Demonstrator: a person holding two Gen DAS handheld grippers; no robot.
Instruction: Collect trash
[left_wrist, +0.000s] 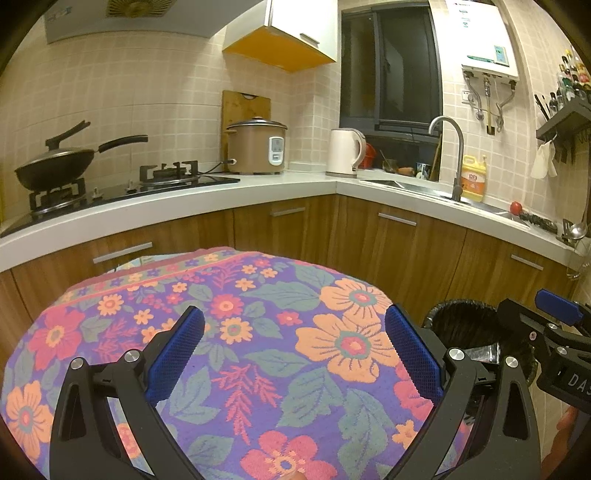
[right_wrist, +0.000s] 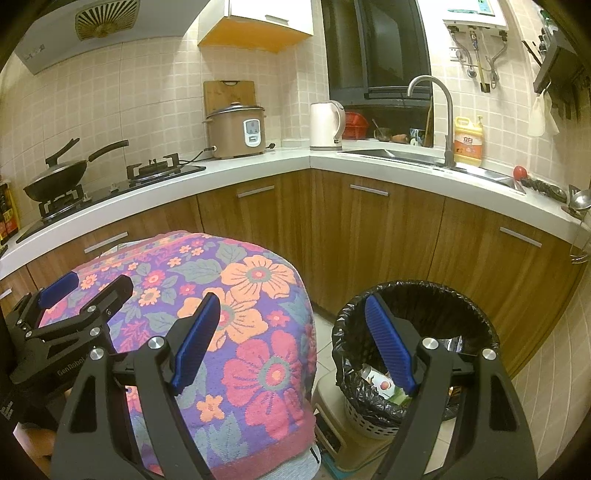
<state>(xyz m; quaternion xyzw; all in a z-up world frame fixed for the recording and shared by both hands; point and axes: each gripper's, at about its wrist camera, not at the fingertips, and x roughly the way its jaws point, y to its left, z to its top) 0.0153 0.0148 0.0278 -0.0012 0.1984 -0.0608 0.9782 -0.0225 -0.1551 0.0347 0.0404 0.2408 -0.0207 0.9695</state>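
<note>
Countertop (left_wrist: 258, 190) in white is wrapping around the far corner above brown wooden cabinets (right_wrist: 388, 236), carrying a gas hob with a black wok (left_wrist: 55, 168) at far left, a brown rice cooker (left_wrist: 256, 147), a white kettle (left_wrist: 345, 152) and a sink with a yellow detergent bottle (left_wrist: 472, 179) at right. Nearer, a floral cloth (left_wrist: 258, 332) is covering a rounded surface. To its right on the floor, a black-lined trash bin (right_wrist: 417, 354) is sitting with packaging scraps (right_wrist: 380, 382) lying inside. The left gripper (left_wrist: 295, 347) is hovering over the cloth, blue pads spread wide, gripping nothing. The right gripper (right_wrist: 291, 343) is hanging wide and empty too, one pad over the cloth, the other over the bin.
</note>
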